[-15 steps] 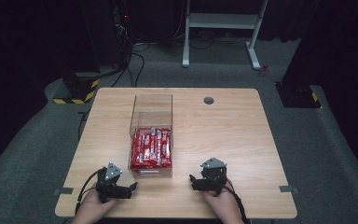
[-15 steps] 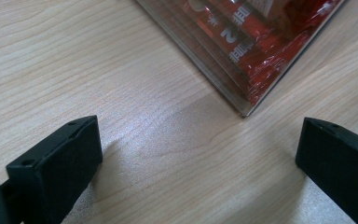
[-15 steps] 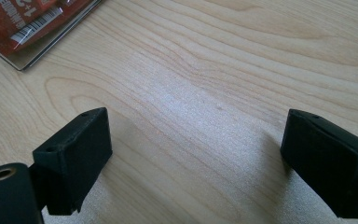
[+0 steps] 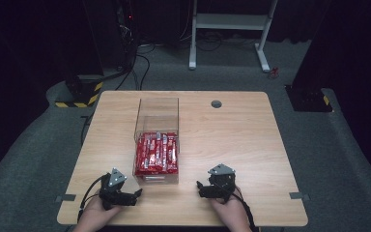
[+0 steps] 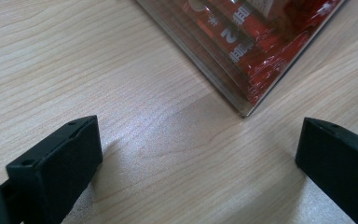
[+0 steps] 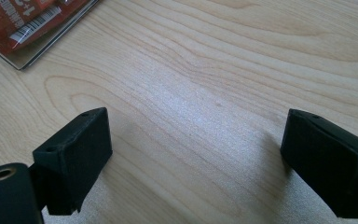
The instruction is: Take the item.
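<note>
A clear plastic box [image 4: 156, 113] stands in the middle of the wooden table [image 4: 232, 140], its near half packed with several red snack packets [image 4: 157, 152]. My left gripper [image 4: 136, 194] rests on the table just left of the box's near corner, jaws wide open and empty. In the left gripper view the box corner [image 5: 242, 100] with red wrappers lies ahead of the gripper [image 5: 198, 154]. My right gripper [image 4: 200, 188] sits to the right of the box, pointing left, open with nothing between its jaws. Its own view shows the gripper [image 6: 196, 154] over bare wood and the box corner [image 6: 21, 60] at the upper left.
A round cable hole [image 4: 216, 103] is set in the table's far edge. Beyond the table are a white desk frame [image 4: 229, 29], cables and a yellow-black striped base [image 4: 79, 96] on grey carpet. Bare wood spreads to the right of the box.
</note>
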Demonstrator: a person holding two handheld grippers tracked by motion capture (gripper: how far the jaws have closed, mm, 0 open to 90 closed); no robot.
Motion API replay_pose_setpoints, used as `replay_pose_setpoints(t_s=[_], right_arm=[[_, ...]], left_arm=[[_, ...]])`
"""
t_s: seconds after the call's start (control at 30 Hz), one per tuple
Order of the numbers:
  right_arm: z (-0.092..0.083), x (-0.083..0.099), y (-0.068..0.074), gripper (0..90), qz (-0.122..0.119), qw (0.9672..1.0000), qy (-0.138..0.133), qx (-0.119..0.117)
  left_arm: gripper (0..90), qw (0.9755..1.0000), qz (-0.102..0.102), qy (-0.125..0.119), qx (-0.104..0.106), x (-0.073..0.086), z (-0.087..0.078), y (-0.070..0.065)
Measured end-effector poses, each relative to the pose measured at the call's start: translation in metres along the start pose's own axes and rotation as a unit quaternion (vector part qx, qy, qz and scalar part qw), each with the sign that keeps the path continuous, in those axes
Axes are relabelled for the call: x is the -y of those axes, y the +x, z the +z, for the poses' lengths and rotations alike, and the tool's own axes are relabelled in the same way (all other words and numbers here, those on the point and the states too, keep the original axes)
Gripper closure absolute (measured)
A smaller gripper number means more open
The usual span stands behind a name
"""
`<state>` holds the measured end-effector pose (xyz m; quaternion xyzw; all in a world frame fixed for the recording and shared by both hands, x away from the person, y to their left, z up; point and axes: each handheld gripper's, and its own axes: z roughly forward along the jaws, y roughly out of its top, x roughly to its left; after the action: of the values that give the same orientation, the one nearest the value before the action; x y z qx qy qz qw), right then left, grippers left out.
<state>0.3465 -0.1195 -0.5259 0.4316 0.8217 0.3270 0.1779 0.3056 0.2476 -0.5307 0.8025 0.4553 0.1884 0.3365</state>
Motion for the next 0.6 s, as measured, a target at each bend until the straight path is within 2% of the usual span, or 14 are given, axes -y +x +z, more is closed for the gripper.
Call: replay_pose_setpoints(t_s=[0.6], right_arm=[[-0.0003,0.0002,-0.0005,8.8,-0.004,1.0000,-0.003,-0.002]], left_arm=[[0.7,1.0000,0.000,0.000,0.000,0.0000,0.0000,0.0000]])
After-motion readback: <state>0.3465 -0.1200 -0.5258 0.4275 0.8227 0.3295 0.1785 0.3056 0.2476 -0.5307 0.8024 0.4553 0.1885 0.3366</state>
